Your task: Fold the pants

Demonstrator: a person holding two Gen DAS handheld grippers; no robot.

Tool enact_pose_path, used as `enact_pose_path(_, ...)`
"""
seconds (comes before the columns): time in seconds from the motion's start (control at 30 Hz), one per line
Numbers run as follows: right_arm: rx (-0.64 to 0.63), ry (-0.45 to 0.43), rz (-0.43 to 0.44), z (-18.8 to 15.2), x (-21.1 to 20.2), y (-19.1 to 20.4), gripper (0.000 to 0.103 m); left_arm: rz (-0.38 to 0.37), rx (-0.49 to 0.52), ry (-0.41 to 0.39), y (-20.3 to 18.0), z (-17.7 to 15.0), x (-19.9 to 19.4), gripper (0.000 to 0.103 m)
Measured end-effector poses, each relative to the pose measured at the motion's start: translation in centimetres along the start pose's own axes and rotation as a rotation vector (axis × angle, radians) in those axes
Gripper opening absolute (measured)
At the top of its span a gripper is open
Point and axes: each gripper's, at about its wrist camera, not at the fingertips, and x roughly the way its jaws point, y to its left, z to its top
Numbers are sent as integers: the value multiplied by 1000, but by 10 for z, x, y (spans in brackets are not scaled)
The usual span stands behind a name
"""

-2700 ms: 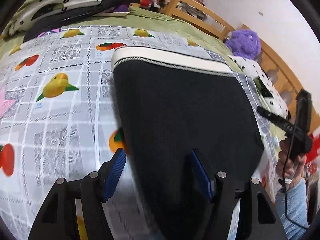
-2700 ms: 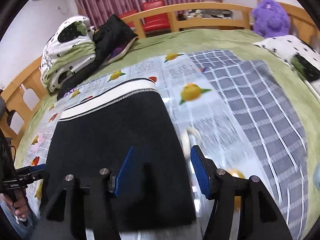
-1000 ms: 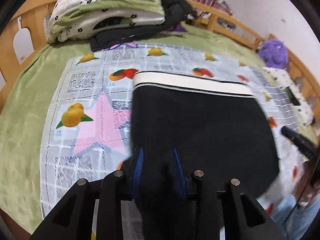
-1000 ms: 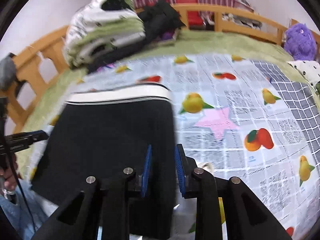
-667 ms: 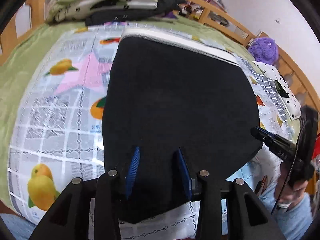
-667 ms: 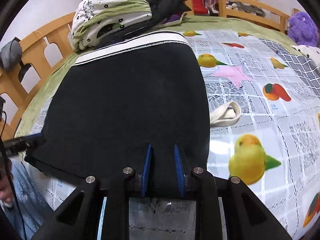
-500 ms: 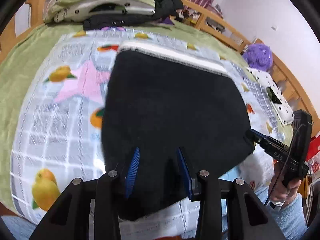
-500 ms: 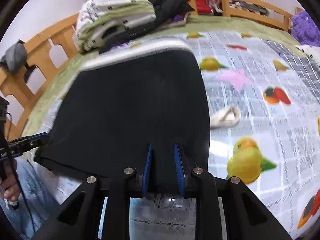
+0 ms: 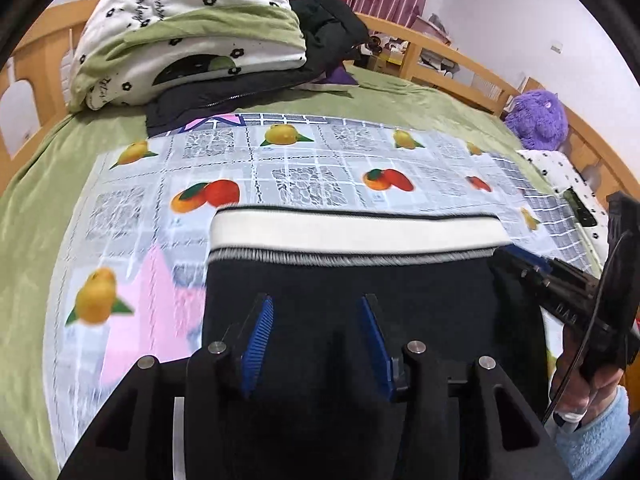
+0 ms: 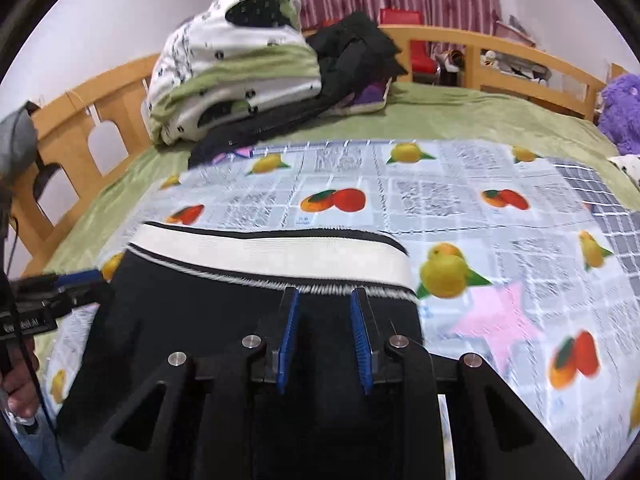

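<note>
The black pants (image 9: 360, 280) with a white waistband (image 9: 352, 230) lie on the fruit-print sheet, waistband at the far edge. My left gripper (image 9: 316, 308) is shut on black fabric near the pants' left side, its blue pads close to the waistband. My right gripper (image 10: 324, 302) is shut on black fabric (image 10: 200, 312) near the right side, its tips just short of the waistband (image 10: 272, 254). Each gripper shows at the edge of the other's view.
The fruit-print sheet (image 9: 312, 172) covers a green bed (image 10: 460, 120) with wooden rails (image 10: 500, 56). A folded quilt (image 9: 192, 28) and dark clothes (image 10: 352, 52) are piled at the back. A purple plush toy (image 9: 538, 120) sits at the right.
Both grippers carried the held lower edge of the pants forward toward the waistband, so the pants are folded shorter. The white waistband is now close to the fingertips in both views.
</note>
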Motion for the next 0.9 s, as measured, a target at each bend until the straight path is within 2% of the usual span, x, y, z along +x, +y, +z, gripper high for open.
enact_pose_path(0.07, -20, 21, -28, -2, 22, -1, 26, 31, 0, 22, 6, 1, 20, 44)
enact_pose_path(0.13, -50, 12, -56, -5, 32, -1, 26, 18, -18, 34, 13, 1, 30, 44)
enact_pose_path(0.33, -58, 27, -66, -2, 35, -1, 26, 20, -20, 30, 14, 0, 24, 44)
enact_pose_path(0.4, -20, 33, -41, -3, 27, -7, 27, 33, -25, 45, 14, -4, 17, 45)
enact_pose_path(0.53, 52, 38, -19, -18, 1, -12, 36, 30, -30, 74, 18, -31, -2, 52)
enact_pose_path(0.67, 53, 63, -19, -48, -20, -10, 36, 61, -21, 104, 21, -62, -14, 52)
enact_pose_path(0.9, 82, 74, -42, -90, -58, -8, 36, 52, -33, 120, 17, -106, -47, 58)
